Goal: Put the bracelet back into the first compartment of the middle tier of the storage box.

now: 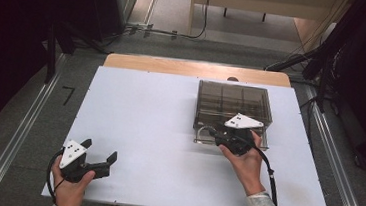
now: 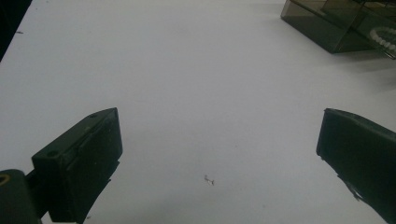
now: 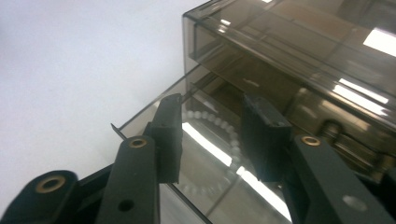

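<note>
While the right gripper [image 3: 210,135], jaws parted, reaches into the open drawer [image 3: 154,112] for the bead bracelet [image 3: 231,149], the left gripper [image 1: 97,156] idles unclenched at seven o'clock; spare.

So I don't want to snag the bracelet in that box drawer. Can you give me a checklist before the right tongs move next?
1. Drawer pulled out of the smoky box: ok.
2. Bead bracelet lying in the drawer: ok.
3. Right tongs over the drawer, jaws apart: ok.
4. Jaws touching the beads: cannot tell.
5. Left tongs open, away from the box, over the bare white table: ok.
6. Cable off the drawer: ok.
</note>
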`<state>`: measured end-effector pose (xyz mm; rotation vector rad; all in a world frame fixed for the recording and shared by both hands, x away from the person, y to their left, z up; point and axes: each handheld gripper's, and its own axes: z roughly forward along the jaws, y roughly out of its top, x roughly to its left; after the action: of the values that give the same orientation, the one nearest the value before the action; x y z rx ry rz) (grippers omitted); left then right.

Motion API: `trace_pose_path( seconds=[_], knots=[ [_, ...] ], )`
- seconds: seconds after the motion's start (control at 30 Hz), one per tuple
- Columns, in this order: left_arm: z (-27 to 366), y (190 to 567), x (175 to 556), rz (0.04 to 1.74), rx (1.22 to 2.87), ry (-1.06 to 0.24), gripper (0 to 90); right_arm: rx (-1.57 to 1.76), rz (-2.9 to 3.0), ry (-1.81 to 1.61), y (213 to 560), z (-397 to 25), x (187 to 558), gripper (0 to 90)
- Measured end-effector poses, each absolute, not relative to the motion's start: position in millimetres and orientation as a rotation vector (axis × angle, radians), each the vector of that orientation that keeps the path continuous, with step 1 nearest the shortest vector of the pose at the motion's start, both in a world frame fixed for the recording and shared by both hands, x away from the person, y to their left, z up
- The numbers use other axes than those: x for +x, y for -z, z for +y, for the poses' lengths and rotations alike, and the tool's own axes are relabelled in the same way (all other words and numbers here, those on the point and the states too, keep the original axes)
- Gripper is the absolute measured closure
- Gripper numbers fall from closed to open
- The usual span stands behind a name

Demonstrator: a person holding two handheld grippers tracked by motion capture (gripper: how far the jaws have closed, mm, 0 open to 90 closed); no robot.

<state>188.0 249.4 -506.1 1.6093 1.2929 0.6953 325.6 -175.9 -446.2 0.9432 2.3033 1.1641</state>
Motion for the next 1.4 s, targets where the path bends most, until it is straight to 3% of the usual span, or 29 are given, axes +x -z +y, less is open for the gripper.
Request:
trace_pose_path(
  seconds=[0.6,1.4],
  knots=[
    [250,507,188,1.303,1.607,-0.695,0.5,1.100,2.143,-1.167,446,-246,305,21.8],
    [251,506,187,1.302,1.603,-0.698,0.5,1.276,2.019,-1.109,465,-328,286,16.1]
  ],
)
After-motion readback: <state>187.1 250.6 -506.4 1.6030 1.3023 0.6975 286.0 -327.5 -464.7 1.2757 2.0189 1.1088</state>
